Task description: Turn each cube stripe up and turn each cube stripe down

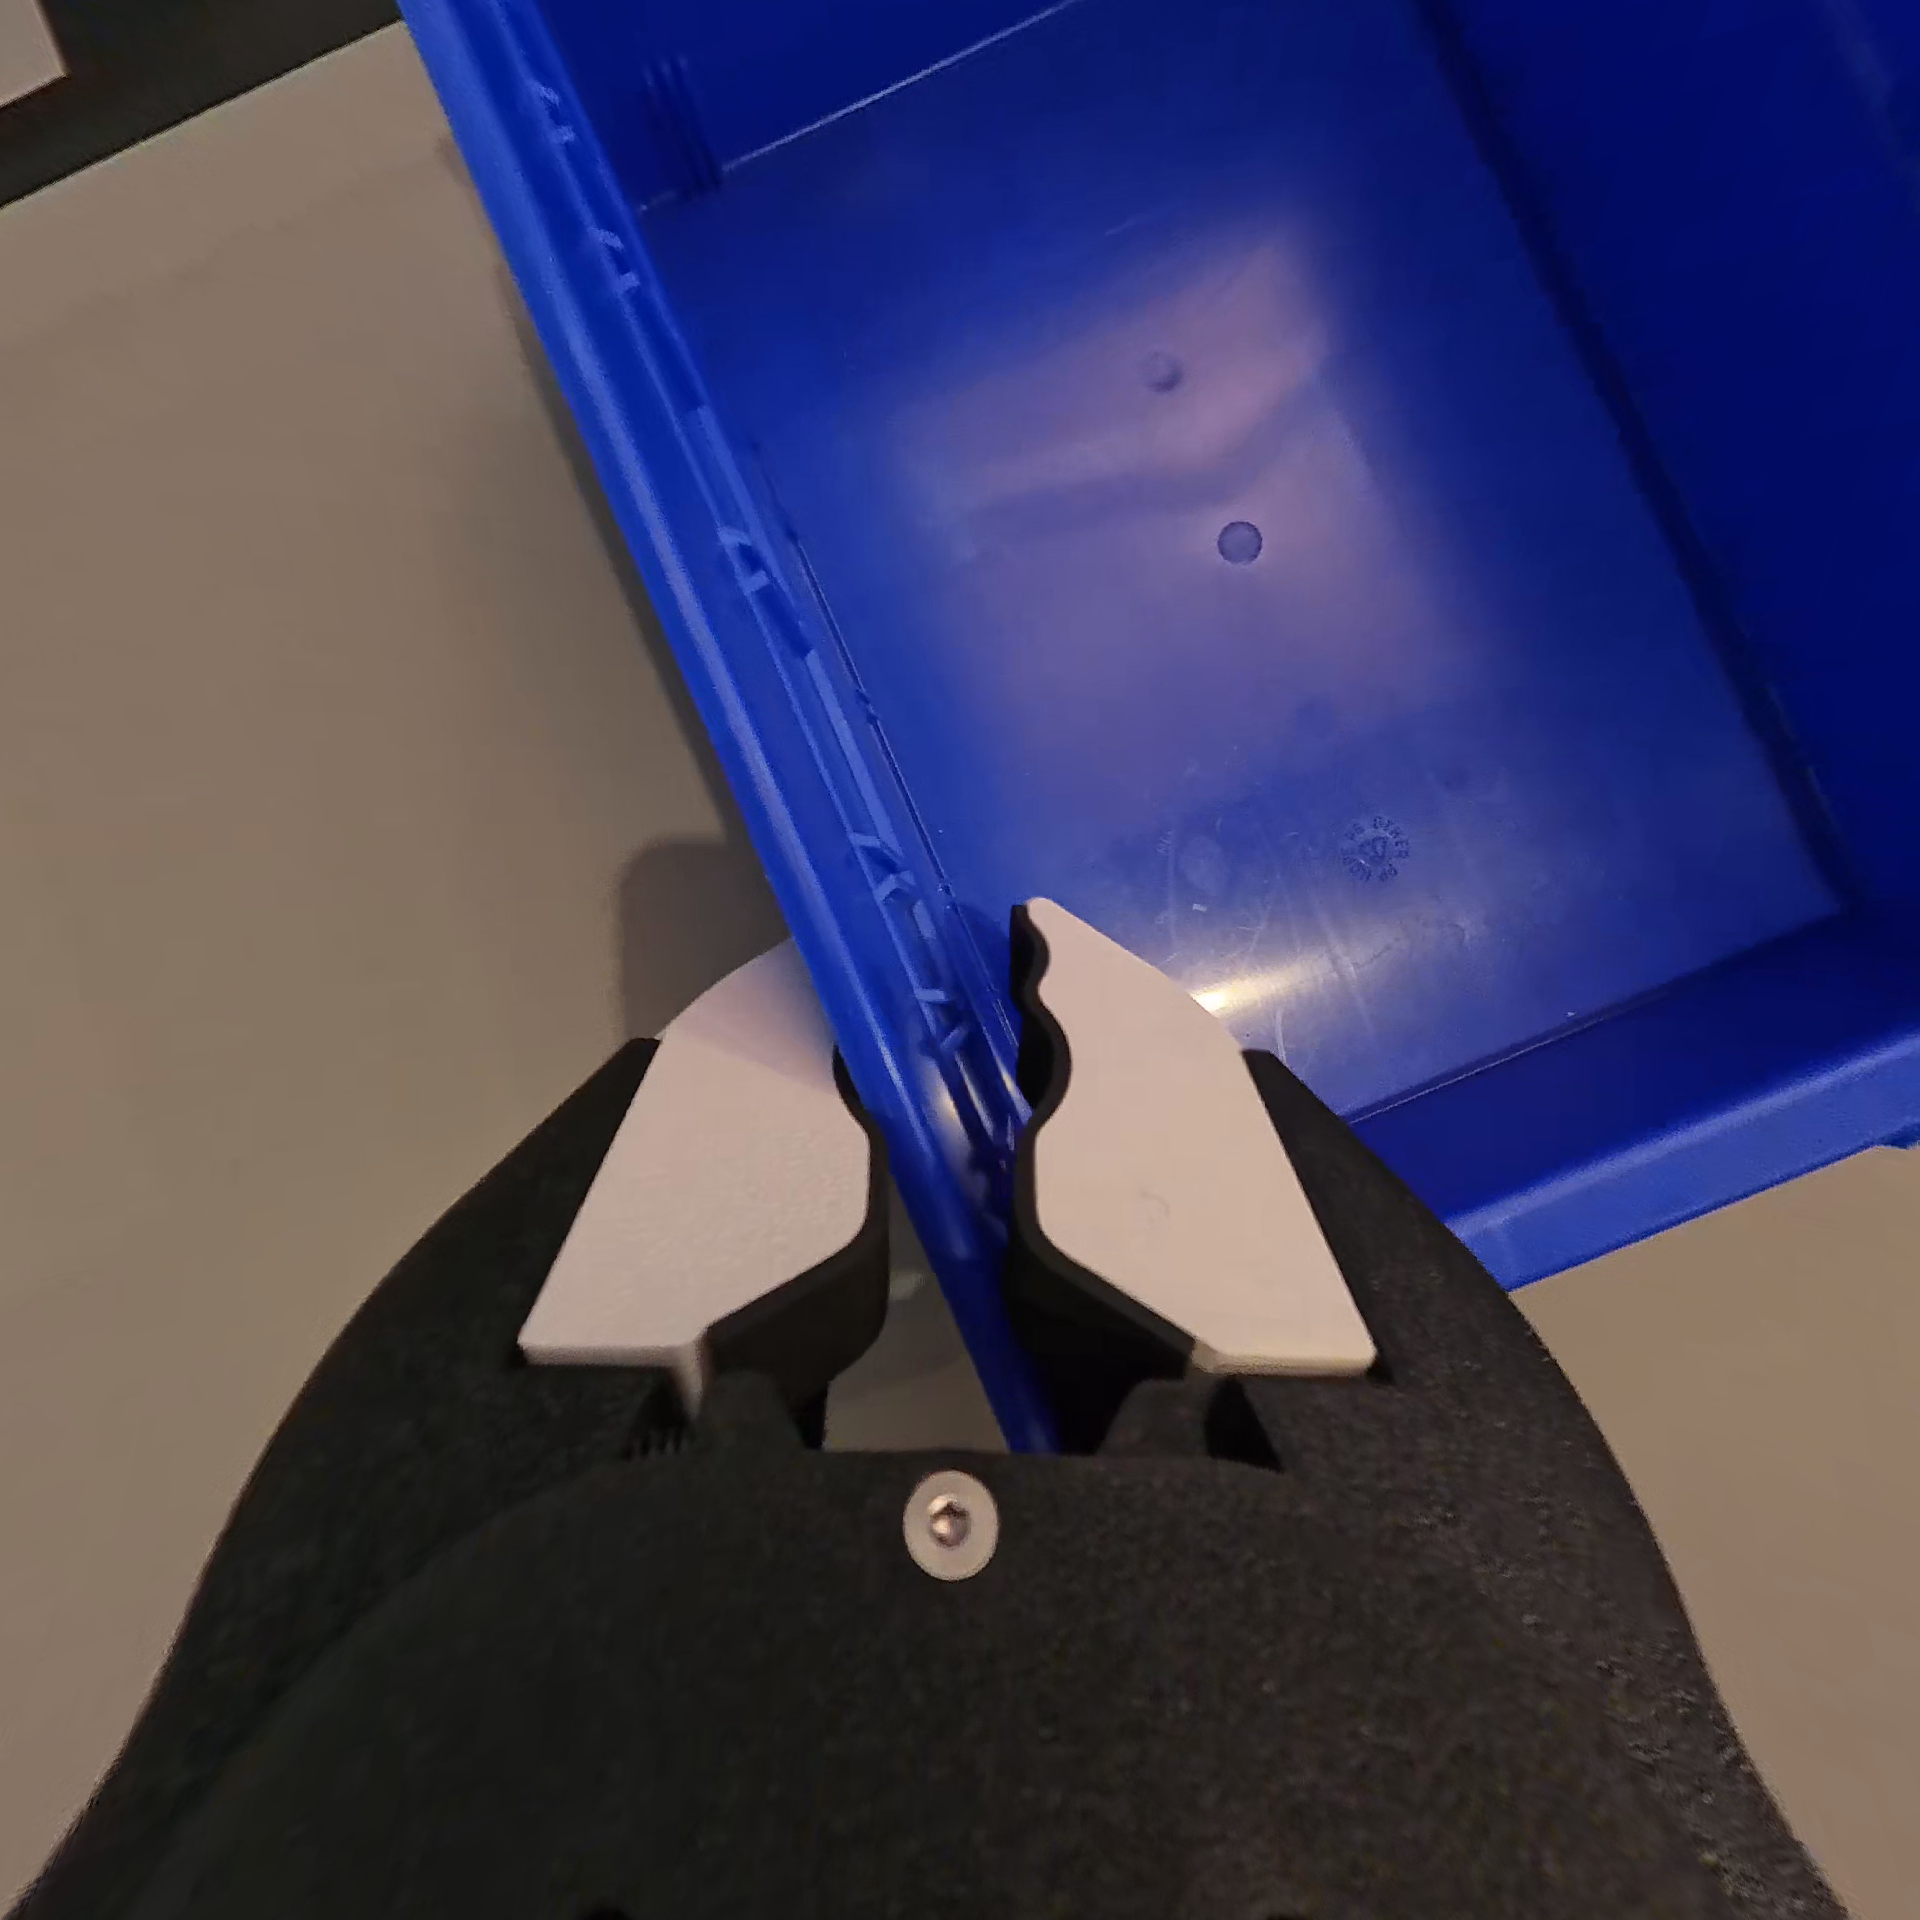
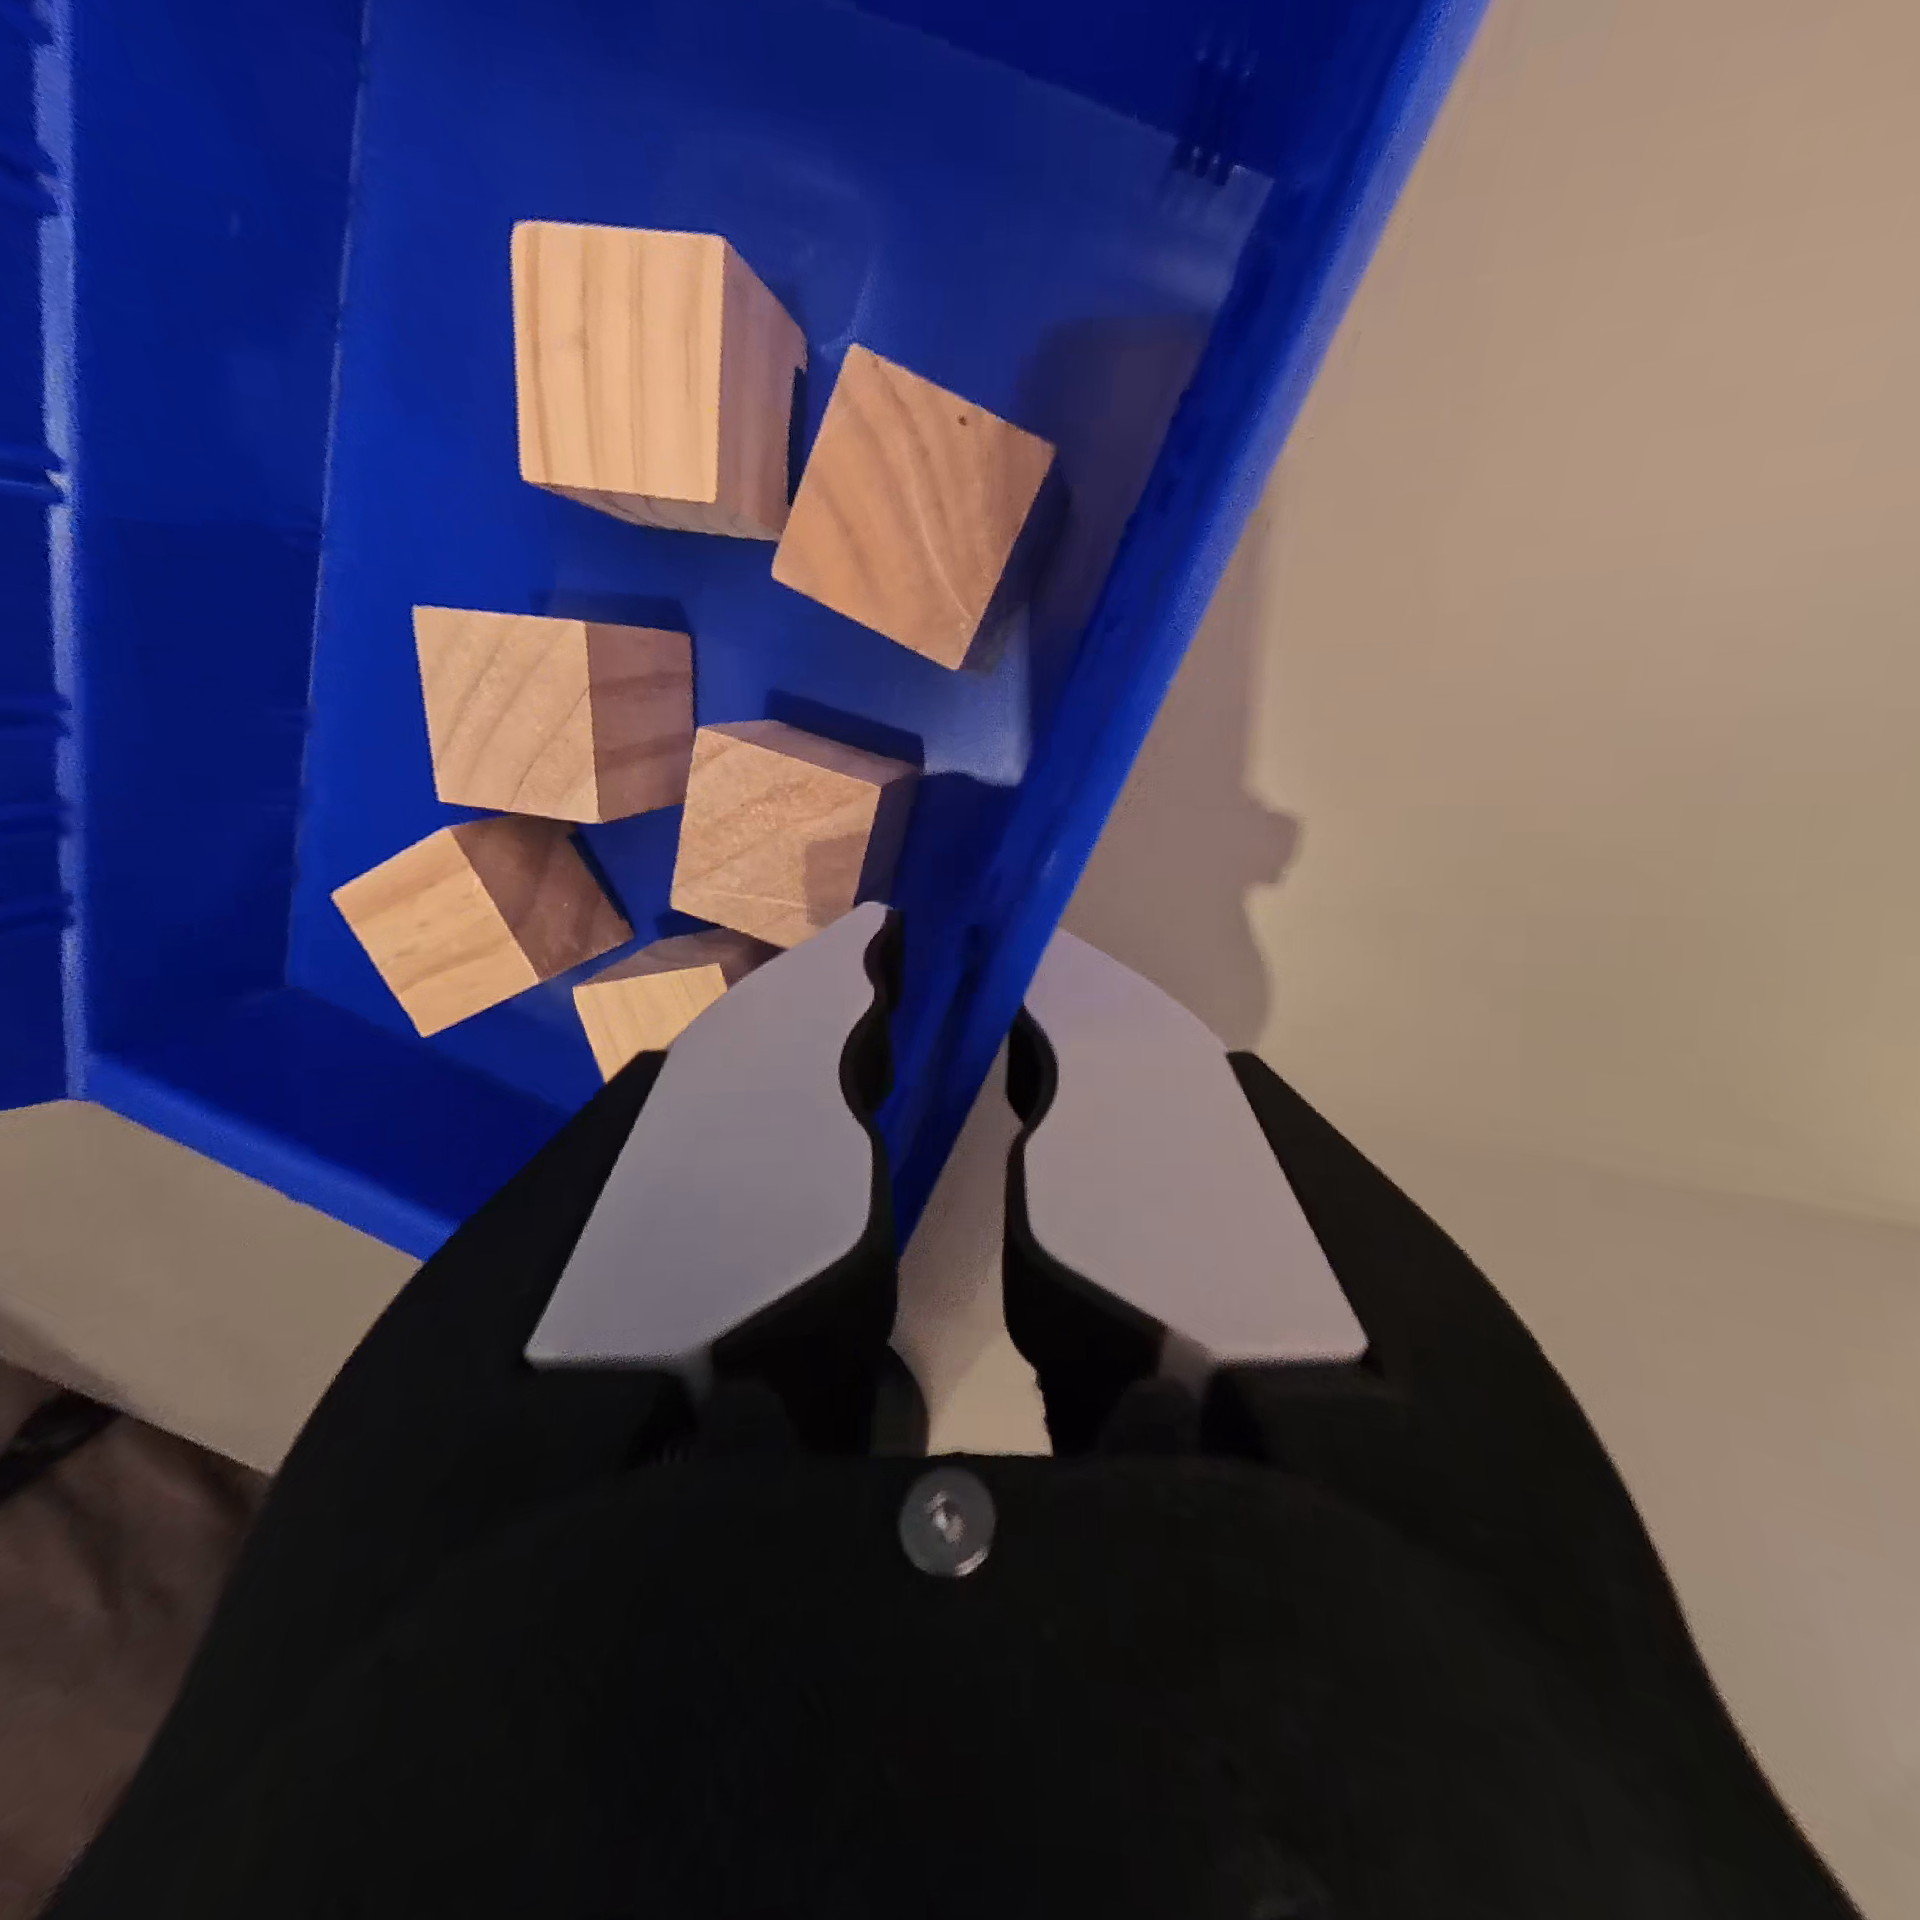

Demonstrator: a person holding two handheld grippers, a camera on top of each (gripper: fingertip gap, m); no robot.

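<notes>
Right gripper (image 2: 940,1049): closest to the lens, clamped astride the right wall of the bin (image 2: 1132,623), one finger inside, one outside.
Cubes (image 2: 644,374): six wooden ones, loose on the bin floor by that wall, two touching, the nearest half hidden behind the inner finger (image 2: 748,1143).
Stripes: none showing on any face I can see, so each may be stripe down or side on; can't tell.
Handling: I'd call them light, rigid, dry wood, with flat faces that won't crush and shouldn't slip much; they look wide for these jaws.
Where to grab: two opposite flat sides, squarely; the tilted ones want the wrist turned to match.
Left gripper (image 1: 945,1101): pinching the opposite wall the same way, over a bare compartment (image 1: 1299,623).
Table (image 1: 260,727): pale, lying under the bin.
Next, my guess: both grippers must let go of the walls before any cube gets turned.
</notes>
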